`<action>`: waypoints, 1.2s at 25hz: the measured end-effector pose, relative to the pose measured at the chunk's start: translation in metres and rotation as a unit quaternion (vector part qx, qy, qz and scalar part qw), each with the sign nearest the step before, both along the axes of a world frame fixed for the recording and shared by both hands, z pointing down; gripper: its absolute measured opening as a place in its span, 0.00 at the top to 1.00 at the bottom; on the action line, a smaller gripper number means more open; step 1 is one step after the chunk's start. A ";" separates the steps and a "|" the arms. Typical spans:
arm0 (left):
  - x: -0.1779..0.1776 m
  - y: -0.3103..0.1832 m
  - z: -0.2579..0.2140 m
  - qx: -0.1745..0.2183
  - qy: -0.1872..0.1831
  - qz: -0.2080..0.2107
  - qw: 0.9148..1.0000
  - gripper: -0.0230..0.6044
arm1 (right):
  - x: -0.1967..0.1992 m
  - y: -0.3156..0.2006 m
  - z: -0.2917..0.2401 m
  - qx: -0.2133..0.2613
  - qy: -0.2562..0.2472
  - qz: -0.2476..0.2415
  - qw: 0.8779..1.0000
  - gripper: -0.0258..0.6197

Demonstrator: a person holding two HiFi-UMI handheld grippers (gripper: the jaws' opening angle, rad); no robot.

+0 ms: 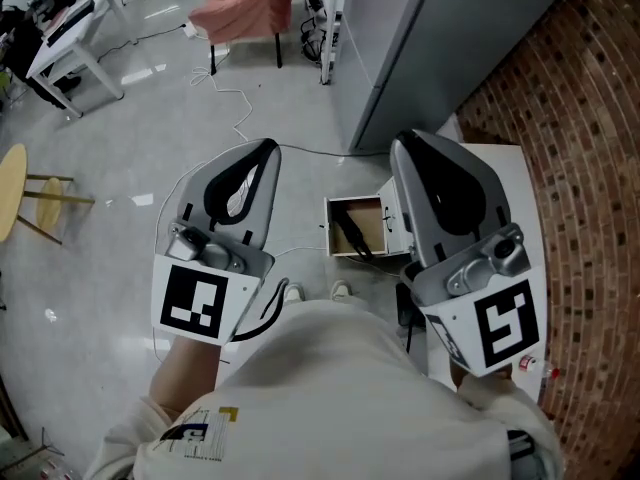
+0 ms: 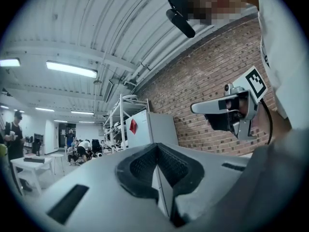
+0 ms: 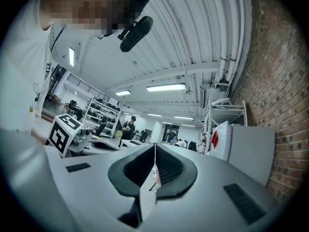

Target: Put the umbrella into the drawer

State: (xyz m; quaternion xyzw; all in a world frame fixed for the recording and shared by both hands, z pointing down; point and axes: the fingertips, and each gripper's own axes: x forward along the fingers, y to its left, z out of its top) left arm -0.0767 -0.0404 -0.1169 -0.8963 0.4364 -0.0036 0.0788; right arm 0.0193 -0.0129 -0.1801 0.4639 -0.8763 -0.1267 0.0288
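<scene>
Far below in the head view, an open wooden drawer (image 1: 372,209) holds a black folded umbrella (image 1: 350,232). It juts out of a white cabinet (image 1: 500,163). Both grippers are held high, close to the head camera, and point level. The left gripper (image 1: 266,149) is left of the drawer and the right gripper (image 1: 403,146) is above the cabinet's edge. In the left gripper view the left gripper (image 2: 157,147) has its jaws met at the tip with nothing between them. The right gripper (image 3: 155,147) likewise stands shut and empty.
A tall grey cabinet (image 1: 420,38) stands behind the drawer, against a brick wall (image 1: 590,118). A chair with pink cloth (image 1: 245,3), a white table (image 1: 70,38) and a yellow stool (image 1: 12,188) stand on the grey floor. A cable (image 1: 235,108) trails there. My shoes (image 1: 293,292) are near the drawer.
</scene>
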 end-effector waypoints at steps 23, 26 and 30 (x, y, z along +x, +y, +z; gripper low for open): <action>0.014 0.020 0.020 0.011 -0.039 0.006 0.999 0.95 | 0.029 0.015 0.059 -0.073 -0.025 0.036 0.996 0.95; 0.017 0.020 0.023 0.006 -0.041 0.012 0.999 0.95 | 0.030 0.016 0.062 -0.075 -0.022 0.036 0.996 0.95; 0.018 0.021 0.023 0.003 -0.043 0.016 0.999 0.95 | 0.031 0.015 0.061 -0.075 -0.020 0.037 0.996 0.95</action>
